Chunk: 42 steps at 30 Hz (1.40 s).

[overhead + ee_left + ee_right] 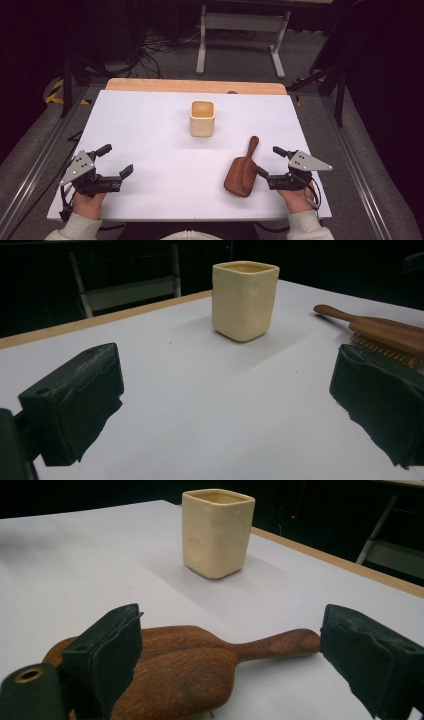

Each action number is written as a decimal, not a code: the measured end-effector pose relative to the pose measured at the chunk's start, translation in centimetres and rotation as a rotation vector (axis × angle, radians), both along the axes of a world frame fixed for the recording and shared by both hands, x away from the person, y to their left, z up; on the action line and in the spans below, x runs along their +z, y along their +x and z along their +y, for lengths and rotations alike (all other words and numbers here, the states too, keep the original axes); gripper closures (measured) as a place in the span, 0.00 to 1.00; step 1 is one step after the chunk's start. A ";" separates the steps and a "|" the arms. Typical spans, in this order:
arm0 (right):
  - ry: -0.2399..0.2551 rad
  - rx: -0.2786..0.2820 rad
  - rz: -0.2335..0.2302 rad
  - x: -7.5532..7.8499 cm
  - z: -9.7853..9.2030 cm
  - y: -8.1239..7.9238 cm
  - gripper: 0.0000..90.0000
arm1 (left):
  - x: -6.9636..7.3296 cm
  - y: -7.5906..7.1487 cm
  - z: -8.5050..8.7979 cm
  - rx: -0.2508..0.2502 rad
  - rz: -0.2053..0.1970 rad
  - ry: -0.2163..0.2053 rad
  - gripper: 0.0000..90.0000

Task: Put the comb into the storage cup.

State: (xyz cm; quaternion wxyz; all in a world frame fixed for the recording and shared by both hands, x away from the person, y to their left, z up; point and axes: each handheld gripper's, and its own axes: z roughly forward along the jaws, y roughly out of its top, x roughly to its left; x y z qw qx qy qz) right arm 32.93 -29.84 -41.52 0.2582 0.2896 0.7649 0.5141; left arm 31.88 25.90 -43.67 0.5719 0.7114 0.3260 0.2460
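A cream square cup (202, 118) stands upright on the white table (150, 130), toward the back middle. A brown wooden brush (243, 169) lies bristles down to the front right, its handle pointing away toward the cup. My right gripper (268, 160) sits just right of the brush, open, its jaws on either side of the brush's (180, 670) body without pressing it. My left gripper (115, 159) rests at the front left, open and empty. The left gripper view shows the cup (245, 299) ahead and the brush (380, 332) off to the right.
A wooden strip (195, 86) runs along the table's far edge. Beyond it stand a grey metal frame (240, 30) and cables on the floor. Metal rails (350, 165) flank the table on both sides.
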 end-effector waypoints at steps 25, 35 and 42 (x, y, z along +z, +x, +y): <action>-0.118 0.119 0.077 4.4 4.9 5.6 0.24 | 0.0 0.2 0.0 -0.013 0.018 0.020 0.04; -0.152 0.140 0.135 5.0 5.4 7.8 0.26 | -0.1 0.3 0.1 -0.007 0.022 0.020 0.04; -0.170 0.146 0.173 5.1 5.1 8.8 0.38 | -0.1 0.3 0.0 -0.005 0.023 0.018 0.03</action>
